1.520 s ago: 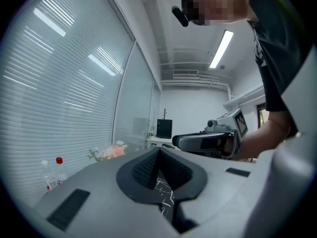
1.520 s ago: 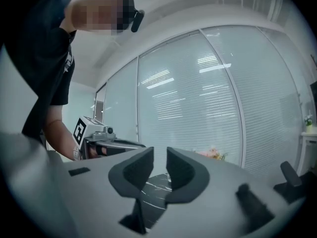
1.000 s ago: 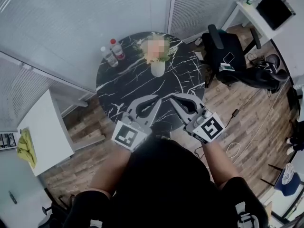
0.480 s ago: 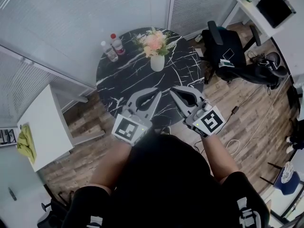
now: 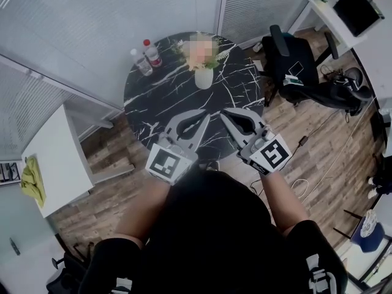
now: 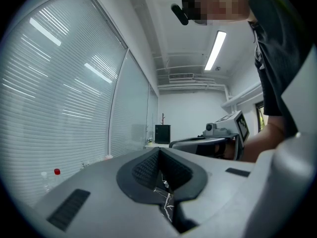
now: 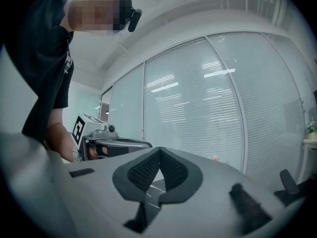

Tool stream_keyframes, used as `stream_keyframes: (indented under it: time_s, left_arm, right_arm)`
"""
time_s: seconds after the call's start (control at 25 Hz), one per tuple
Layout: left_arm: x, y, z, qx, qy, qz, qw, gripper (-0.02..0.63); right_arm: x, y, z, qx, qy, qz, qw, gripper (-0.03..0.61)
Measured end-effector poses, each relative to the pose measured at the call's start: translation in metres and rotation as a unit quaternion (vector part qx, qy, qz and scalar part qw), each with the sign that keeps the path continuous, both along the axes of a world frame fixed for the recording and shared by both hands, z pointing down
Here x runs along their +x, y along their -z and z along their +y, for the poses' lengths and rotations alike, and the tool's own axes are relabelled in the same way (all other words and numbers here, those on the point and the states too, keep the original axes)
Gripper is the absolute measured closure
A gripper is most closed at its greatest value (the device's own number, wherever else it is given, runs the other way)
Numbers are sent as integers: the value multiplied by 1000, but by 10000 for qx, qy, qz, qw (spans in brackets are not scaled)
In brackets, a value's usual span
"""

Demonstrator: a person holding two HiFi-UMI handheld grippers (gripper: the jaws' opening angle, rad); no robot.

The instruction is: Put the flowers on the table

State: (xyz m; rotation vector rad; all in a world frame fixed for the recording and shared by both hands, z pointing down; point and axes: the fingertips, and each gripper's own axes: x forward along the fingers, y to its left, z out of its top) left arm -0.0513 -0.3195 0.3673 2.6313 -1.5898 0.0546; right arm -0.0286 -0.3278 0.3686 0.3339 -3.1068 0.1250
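A white vase (image 5: 204, 78) holding pink flowers (image 5: 214, 54) stands upright at the far side of the round black marble table (image 5: 177, 103). My left gripper (image 5: 206, 116) and right gripper (image 5: 224, 113) hover side by side over the table's near edge, well short of the vase. Both are shut with nothing between the jaws. In the left gripper view the left gripper (image 6: 159, 150) has its pads together, with a sliver of marble showing below. The right gripper (image 7: 159, 149) looks the same in its own view. Neither gripper view shows the vase.
Two water bottles (image 5: 147, 59) stand at the table's far left. A black office chair (image 5: 300, 72) sits right of the table. A white side table (image 5: 55, 158) is at the left, a desk with a monitor (image 5: 352, 11) at the top right. Cables (image 5: 300, 188) lie on the wooden floor.
Both grippers stay shut and side by side near the table's front edge. The view has drifted slightly. The vase has not moved.
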Motion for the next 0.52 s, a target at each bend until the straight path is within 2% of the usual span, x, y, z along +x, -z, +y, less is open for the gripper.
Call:
stream_keyframes:
  time_s: [0.52]
  left_arm:
    - [3,-4,-5,-28,-68,33,10000,601]
  right_arm:
    - [-3,-1,-1,4,53,33,10000,560]
